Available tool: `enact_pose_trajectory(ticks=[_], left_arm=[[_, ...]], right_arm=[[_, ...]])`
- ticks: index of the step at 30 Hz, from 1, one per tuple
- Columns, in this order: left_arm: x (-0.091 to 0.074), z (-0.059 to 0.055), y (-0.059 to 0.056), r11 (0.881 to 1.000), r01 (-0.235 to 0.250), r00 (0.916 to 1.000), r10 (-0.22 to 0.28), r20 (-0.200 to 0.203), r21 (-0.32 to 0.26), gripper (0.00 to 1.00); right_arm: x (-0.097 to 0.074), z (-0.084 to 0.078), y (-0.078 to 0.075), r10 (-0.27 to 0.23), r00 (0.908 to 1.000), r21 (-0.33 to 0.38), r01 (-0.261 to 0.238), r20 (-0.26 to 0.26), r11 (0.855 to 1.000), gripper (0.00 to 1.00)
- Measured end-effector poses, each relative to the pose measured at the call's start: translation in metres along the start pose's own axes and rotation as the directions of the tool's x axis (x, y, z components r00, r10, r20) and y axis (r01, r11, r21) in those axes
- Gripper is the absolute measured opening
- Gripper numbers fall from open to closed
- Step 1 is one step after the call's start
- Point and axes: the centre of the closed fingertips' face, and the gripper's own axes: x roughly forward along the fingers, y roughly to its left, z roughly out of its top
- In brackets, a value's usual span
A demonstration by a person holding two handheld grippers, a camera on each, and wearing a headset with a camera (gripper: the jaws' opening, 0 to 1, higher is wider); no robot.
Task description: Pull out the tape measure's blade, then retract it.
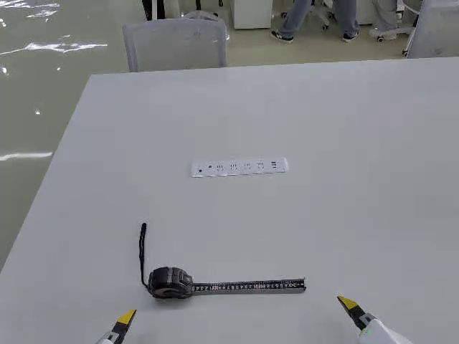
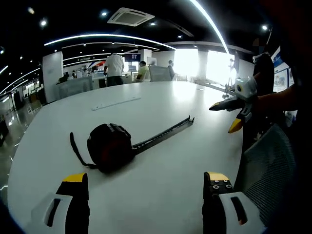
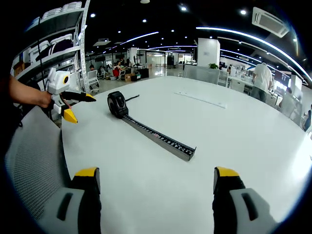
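While the tape measure [image 1: 170, 282] lay on the white desk [image 1: 358, 143] in the lower middle of the head view, its blade [image 1: 247, 287] was seen drawn out to the right of the dark case, flat on the surface. A black strap [image 1: 142, 247] was trailed from the case toward the top of the frame. The end hook [image 1: 302, 284] was found at the blade's right end.

The left gripper [image 2: 146, 178] was held at the lower left of the head view, near the case but apart from it. In the left gripper view its yellow-tipped fingers [image 2: 75, 178] were spread wide, with nothing held between them. The right gripper [image 3: 158, 171] was kept at the lower right of the head view, just below and to the right of the end hook, not touching it. Its fingers [image 3: 225, 171] were likewise released, with bare desk between them.

A white power strip [image 1: 239, 167] was set at the middle of the desk, well apart from the tape measure. A grey chair [image 1: 176, 43] was placed at the desk's far edge.
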Motion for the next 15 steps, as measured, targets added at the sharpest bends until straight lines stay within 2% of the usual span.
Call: enact_pose_trajectory(ticks=[7,13,15], left_arm=[[-0.003,0.001,-0.013,1.0,-0.004,1.0,0.004,0.001,0.003,1.0],[-0.003,0.001,-0.013,1.0,-0.018,0.9998,0.018,0.006,-0.007,1.0],[-0.005,0.005,-0.013,1.0,-0.014,0.9995,0.014,0.026,-0.016,1.0]], right_arm=[[0.001,0.009,0.009,-0.012,0.9994,0.008,0.012,0.032,1.0,0.98],[0.002,0.014,0.014,-0.013,0.9987,-0.008,0.014,0.048,1.0,0.99],[0.002,0.015,0.015,-0.012,0.9984,0.001,0.012,0.055,1.0,0.99]])
